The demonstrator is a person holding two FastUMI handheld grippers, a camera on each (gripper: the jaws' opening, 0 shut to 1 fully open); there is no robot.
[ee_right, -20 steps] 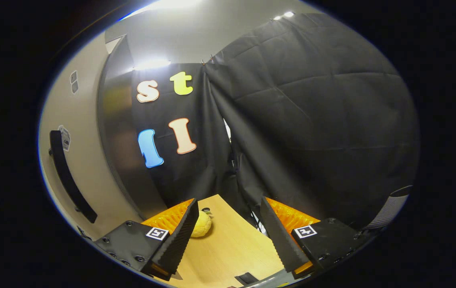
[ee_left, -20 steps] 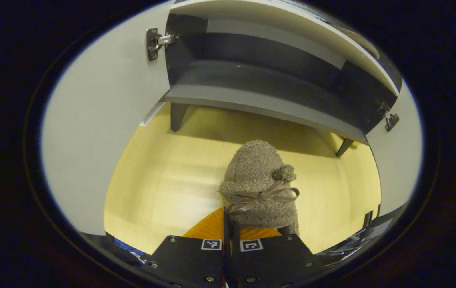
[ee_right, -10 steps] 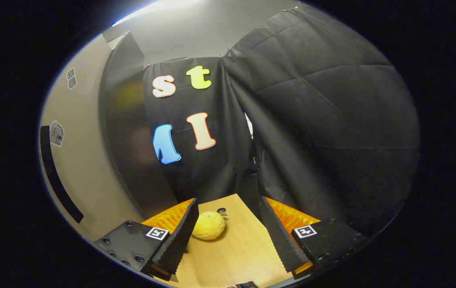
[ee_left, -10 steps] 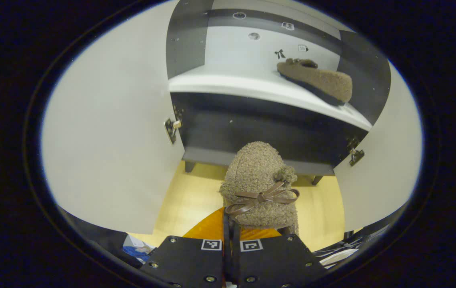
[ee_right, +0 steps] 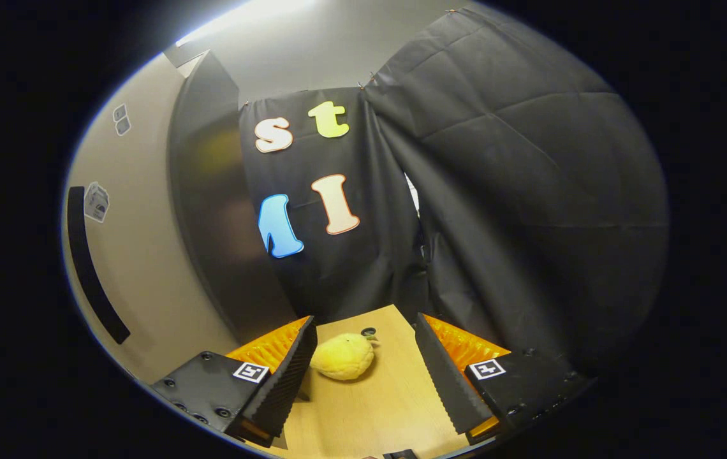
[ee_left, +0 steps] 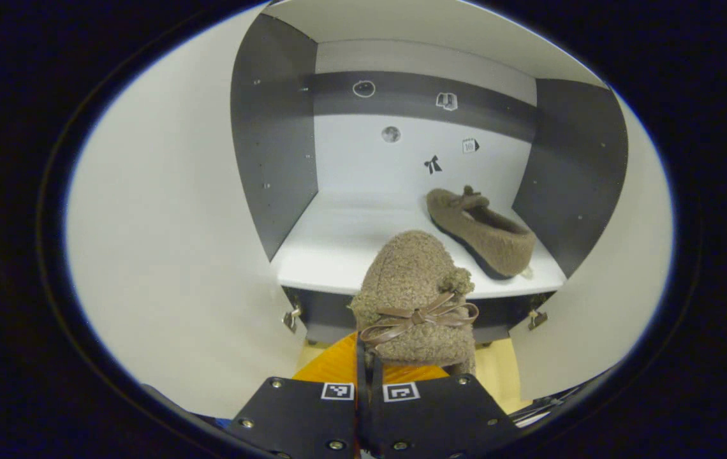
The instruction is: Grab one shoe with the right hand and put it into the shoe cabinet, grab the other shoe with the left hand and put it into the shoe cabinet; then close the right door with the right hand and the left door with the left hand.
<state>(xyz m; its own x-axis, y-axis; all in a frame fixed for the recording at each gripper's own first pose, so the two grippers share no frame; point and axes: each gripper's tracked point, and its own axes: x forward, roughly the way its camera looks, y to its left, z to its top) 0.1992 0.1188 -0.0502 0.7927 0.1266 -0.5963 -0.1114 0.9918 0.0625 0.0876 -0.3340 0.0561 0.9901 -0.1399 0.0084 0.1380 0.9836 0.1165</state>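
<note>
The shoe cabinet takes up most of my left gripper view, with both doors swung wide: the left door is a big pale slab on one side and the right door hangs open on the other. The shelf inside is mostly bare and bright.

One fuzzy brown shoe already sits on that shelf toward the right side, near the dark side wall — so I'd call the first half of the shoe part done. The other shoe is in my left gripper, toe pointing at the cabinet, little bow on top. The fingers are pressed together on its heel end as far as I can see, and it hangs just in front of the shelf's front edge, not yet inside.

My right gripper is off doing nothing, fingers spread wide apart with nothing between them. It looks away from the cabinet, over a wooden table with a small yellow plush toy lying on it.

So by my count: one shoe in, second one about to go in on the open left part of the shelf. After that it's both doors — right with the right, left with the left. Roughly halfway, I'd guess.
</note>
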